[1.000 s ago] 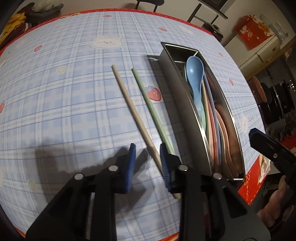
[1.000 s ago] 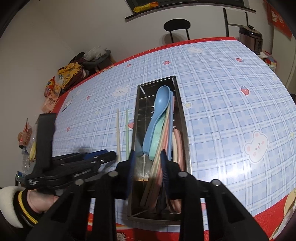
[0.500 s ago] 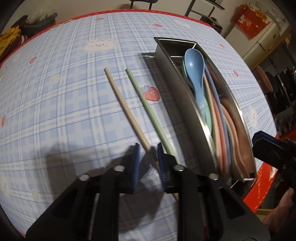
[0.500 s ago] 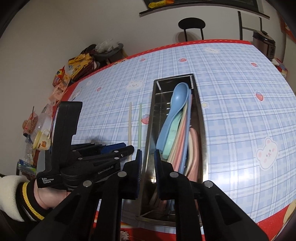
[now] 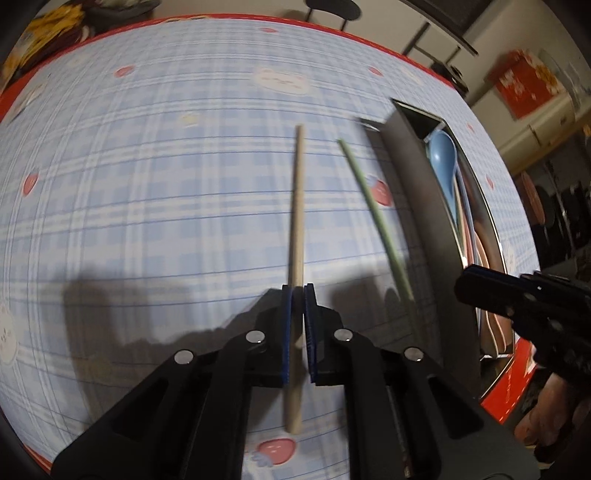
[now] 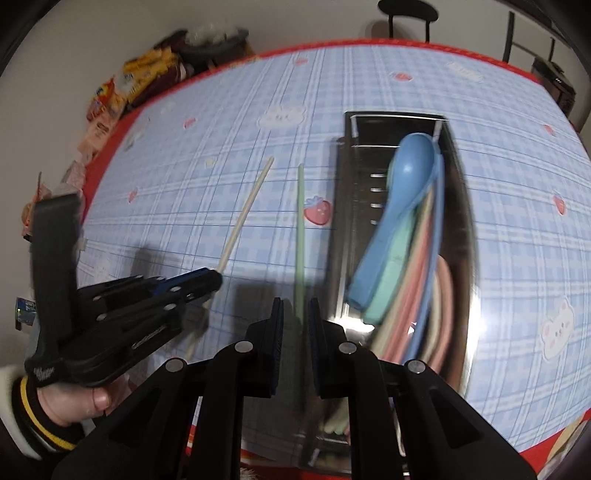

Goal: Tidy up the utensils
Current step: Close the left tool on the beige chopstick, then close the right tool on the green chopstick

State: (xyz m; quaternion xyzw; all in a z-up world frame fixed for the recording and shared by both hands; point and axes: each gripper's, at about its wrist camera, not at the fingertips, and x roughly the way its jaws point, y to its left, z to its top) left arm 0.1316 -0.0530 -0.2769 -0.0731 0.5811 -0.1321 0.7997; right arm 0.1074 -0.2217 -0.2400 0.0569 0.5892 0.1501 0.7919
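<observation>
Across the table lies a blue plaid cloth with a red border, printed with strawberries, bears and small stars. Beyond its far edge stand a pale wall, a black chair and a heap of yellow snack bags; the left view shows a red box on a cabinet. Small white print on the left gripper's handle is too blurred to read.

A steel tray sits on the cloth, holding a blue spoon on top of a bundle of green, pink, beige and blue utensils. Just left of the tray lies a green chopstick, flat on the cloth beside a strawberry print.

The left gripper has its blue pads pressed onto a beige chopstick, which runs forward between them and juts out behind, seemingly raised off the cloth. The right gripper straddles the near part of the green chopstick with its pads slightly apart; whether they touch it I cannot tell. In the right view the left gripper's black body and the gloved hand block the near left corner of the table
</observation>
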